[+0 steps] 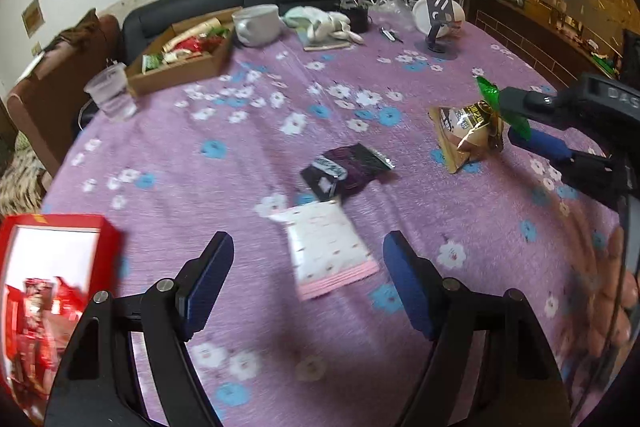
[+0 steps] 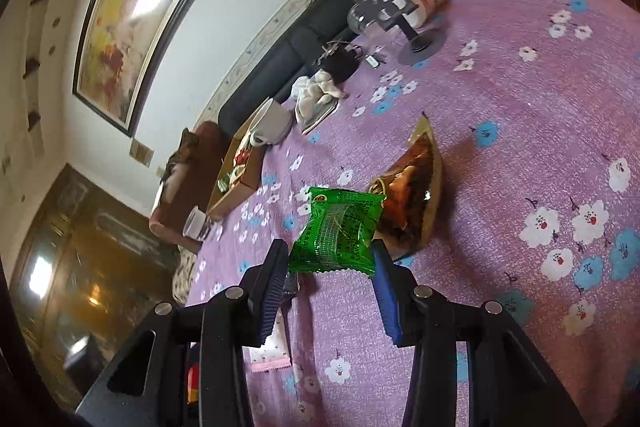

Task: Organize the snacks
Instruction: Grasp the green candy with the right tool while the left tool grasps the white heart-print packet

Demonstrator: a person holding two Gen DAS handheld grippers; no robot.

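right wrist — crinkly green packet (image 2: 334, 233)

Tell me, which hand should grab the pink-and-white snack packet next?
Probably the left. The left gripper is open and empty, and the pink packet lies on the cloth right between its fingers. The right gripper is already shut on the green packet, so it is busy.

The right gripper (image 2: 332, 279) clamps a crinkly green foil snack packet (image 2: 336, 231) between its 2 blue pads. Just beyond the jaws, a brown-gold foil pouch (image 2: 416, 187) lies on the purple flowered tablecloth (image 2: 520, 131).
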